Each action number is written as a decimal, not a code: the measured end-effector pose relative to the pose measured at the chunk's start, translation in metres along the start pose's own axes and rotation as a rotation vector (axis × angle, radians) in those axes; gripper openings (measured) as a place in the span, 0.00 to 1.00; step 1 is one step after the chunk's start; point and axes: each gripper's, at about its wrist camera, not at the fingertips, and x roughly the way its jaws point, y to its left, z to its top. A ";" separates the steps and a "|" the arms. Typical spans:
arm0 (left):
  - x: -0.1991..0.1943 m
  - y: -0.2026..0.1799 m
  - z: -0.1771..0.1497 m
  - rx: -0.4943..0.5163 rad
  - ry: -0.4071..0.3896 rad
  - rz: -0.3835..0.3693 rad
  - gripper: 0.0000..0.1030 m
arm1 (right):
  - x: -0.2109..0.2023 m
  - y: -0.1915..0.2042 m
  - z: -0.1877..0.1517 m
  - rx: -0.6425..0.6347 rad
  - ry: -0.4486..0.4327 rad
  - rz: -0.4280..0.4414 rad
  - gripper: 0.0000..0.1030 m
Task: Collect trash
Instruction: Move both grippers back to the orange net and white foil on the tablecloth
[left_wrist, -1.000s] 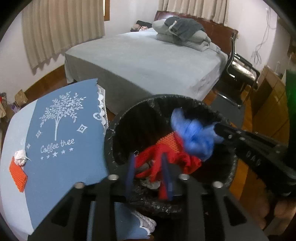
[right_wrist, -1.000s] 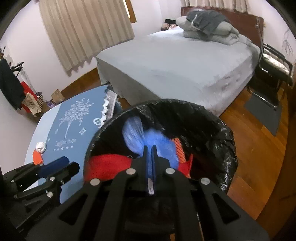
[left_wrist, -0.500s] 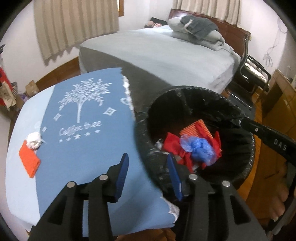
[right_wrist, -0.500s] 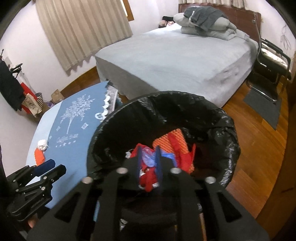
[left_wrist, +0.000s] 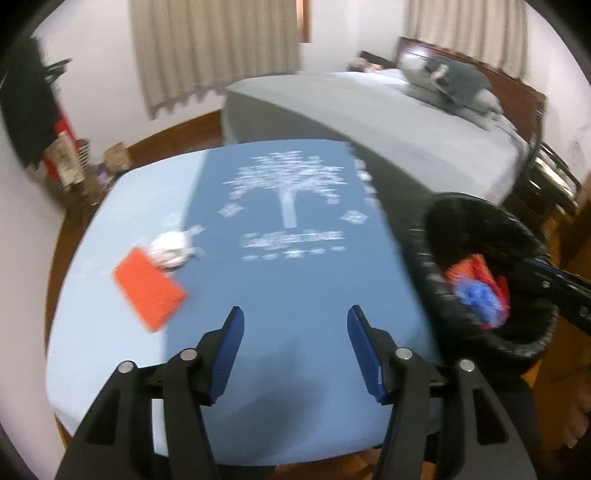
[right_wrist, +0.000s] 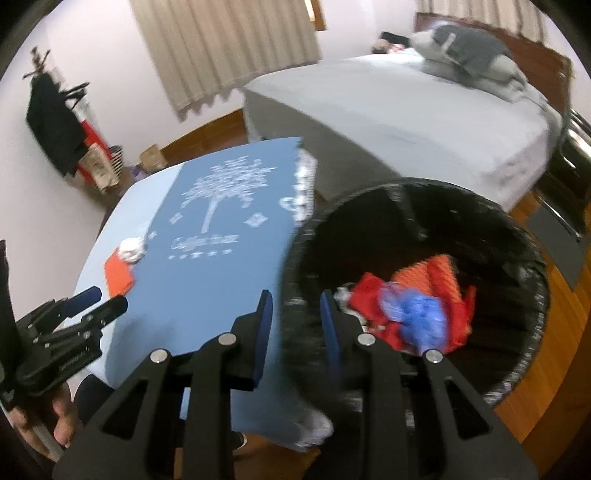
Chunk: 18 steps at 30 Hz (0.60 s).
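Both my claws are empty, jaws just opening: the left claw (left_wrist: 293, 345) wide over the blue-clothed table (left_wrist: 295, 295), the right claw (right_wrist: 295, 321) narrower, straddling the rim of the black-lined round bin (right_wrist: 517, 376); the flat orange packet (left_wrist: 147, 288) and crumpled white tissue (left_wrist: 170, 249) touch, so I risk pinching cloth, or the tissue sliding off.

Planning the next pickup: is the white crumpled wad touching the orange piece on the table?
Touching. In the left wrist view the white crumpled wad overlaps the orange piece's far corner, no gap between them.
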 end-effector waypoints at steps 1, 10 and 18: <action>0.000 0.014 -0.001 -0.016 -0.001 0.014 0.56 | 0.002 0.009 0.000 -0.012 0.002 0.007 0.26; -0.004 0.107 -0.011 -0.119 -0.019 0.114 0.60 | 0.031 0.096 0.009 -0.107 0.018 0.075 0.27; 0.006 0.140 -0.015 -0.142 -0.025 0.127 0.68 | 0.056 0.147 0.012 -0.165 0.027 0.100 0.30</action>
